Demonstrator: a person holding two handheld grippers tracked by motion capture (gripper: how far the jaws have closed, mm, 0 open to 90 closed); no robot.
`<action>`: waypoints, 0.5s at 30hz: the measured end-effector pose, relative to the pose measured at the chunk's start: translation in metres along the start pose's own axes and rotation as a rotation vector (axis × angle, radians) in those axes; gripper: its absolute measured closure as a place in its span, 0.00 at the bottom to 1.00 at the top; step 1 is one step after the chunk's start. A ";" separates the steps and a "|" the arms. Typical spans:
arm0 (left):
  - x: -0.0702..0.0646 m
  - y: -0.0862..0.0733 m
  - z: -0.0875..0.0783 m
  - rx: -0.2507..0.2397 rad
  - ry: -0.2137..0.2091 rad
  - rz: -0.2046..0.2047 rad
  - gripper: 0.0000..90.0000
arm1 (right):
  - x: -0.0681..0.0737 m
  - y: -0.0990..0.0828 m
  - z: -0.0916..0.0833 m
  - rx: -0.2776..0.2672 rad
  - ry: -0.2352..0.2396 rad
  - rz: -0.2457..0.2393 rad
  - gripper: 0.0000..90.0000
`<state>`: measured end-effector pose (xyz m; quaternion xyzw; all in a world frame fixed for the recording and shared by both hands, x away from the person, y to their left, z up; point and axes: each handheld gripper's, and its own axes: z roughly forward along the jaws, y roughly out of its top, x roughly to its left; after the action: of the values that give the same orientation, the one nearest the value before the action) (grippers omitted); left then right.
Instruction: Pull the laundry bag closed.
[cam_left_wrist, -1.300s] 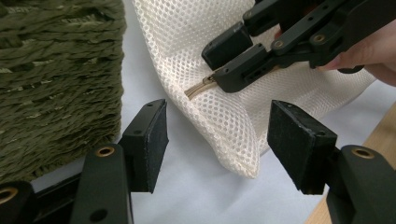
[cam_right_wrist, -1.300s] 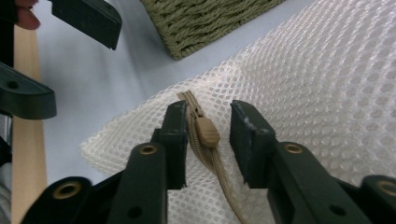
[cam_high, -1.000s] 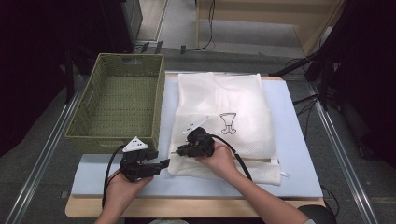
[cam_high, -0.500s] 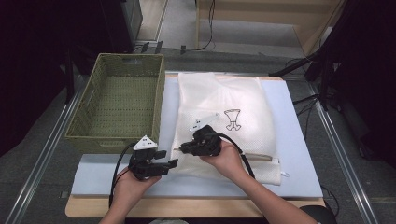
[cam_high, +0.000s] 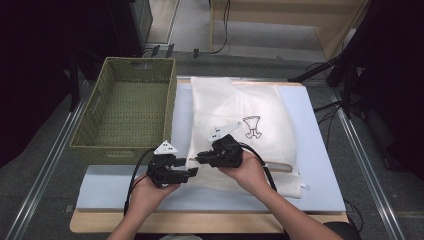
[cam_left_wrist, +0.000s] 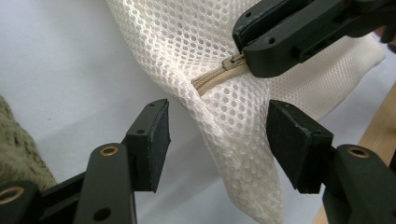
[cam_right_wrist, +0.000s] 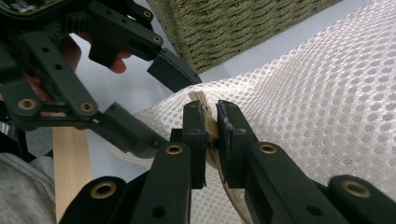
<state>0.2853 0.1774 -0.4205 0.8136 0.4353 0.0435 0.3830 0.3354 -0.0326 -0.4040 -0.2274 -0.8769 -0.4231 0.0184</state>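
Mesh laundry bag (cam_high: 240, 125) lies flat on the worktop (cam_high: 320, 150), just R of the woven basket (cam_high: 125, 115). Its zipper edge faces the person, near the worktop's front edge.

R gripper (cam_high: 200, 158): fingers narrow, pinched on the zipper pull (cam_left_wrist: 233, 62) at the bag's near-left corner. R gripper view shows the tan zipper tape (cam_right_wrist: 211, 126) sandwiched between the two pads. Corner is lifted off the worktop, mesh tented up around the grip. Judged reason: raising the pull end gives the other gripper a free fold to grab and keeps the tape in line for sliding.

L gripper (cam_high: 192, 172): fingers apart, pointing at the same corner from the left. They have just been closing a little. L gripper view shows the hanging mesh corner (cam_left_wrist: 233, 154) between the pads, nearer the right pad, but no pad pressing on it yet. So not holding.

Judged purpose of the two-grip setup: L anchors the fabric beside the zipper end while R draws the pull along the tape. Without an anchor the whole bag would likely drag along the worktop instead of unzipping.

Basket sits close on the left, open top up, nothing visible inside. Probably the destination or source for contents; can't tell which.

Risk: thin mesh may slip from L pads if grip lands too near the edge.
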 end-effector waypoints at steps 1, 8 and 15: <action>0.001 0.002 0.002 0.006 -0.009 -0.007 0.47 | 0.000 0.000 -0.001 0.003 -0.002 0.005 0.93; 0.004 0.011 0.012 0.038 -0.054 0.004 0.51 | -0.002 -0.002 -0.007 -0.008 -0.004 0.010 0.93; 0.005 0.014 0.017 0.084 -0.100 0.002 0.76 | -0.003 -0.005 -0.007 -0.006 0.012 0.008 0.92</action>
<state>0.3050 0.1669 -0.4239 0.8306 0.4162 -0.0150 0.3697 0.3351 -0.0418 -0.4038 -0.2286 -0.8746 -0.4269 0.0248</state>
